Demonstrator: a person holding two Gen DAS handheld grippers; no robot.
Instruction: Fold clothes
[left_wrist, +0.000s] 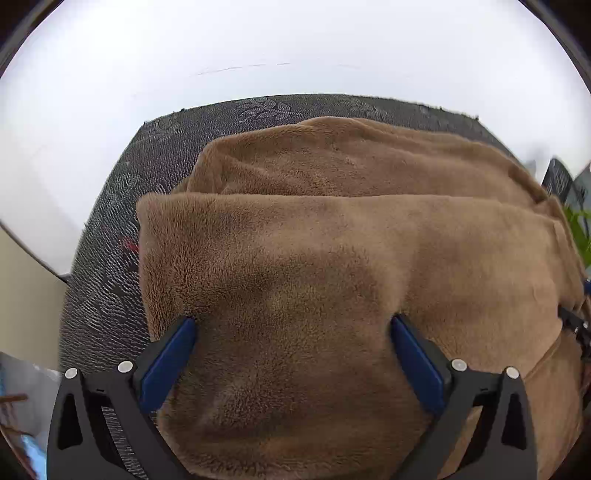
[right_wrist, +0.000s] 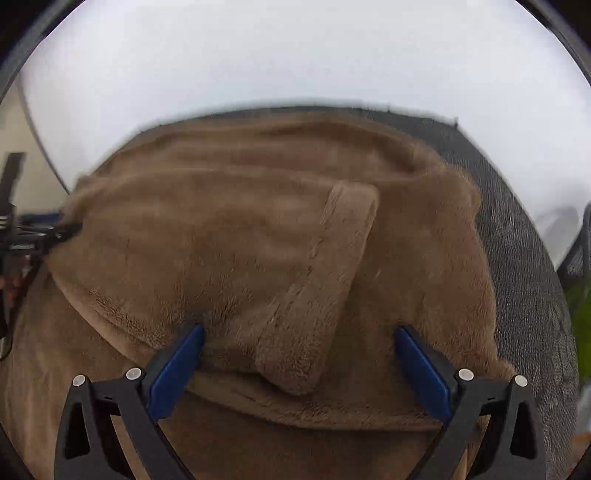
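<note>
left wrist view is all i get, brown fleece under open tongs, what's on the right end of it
Observer: A sleeve lies folded across the fleece, cuff toward the right tongs.
Operator: right tongs holding it
Observer: No, they are open, one finger on each side of the cuff.
Operator: does the fleece reach the mat edge there
Observer: No, a bare strip of dark mat shows beyond it.

Home room: patterned dark tablecloth (left_wrist: 110, 258), white wall (left_wrist: 295, 48), green houseplant (left_wrist: 580, 236).
</note>
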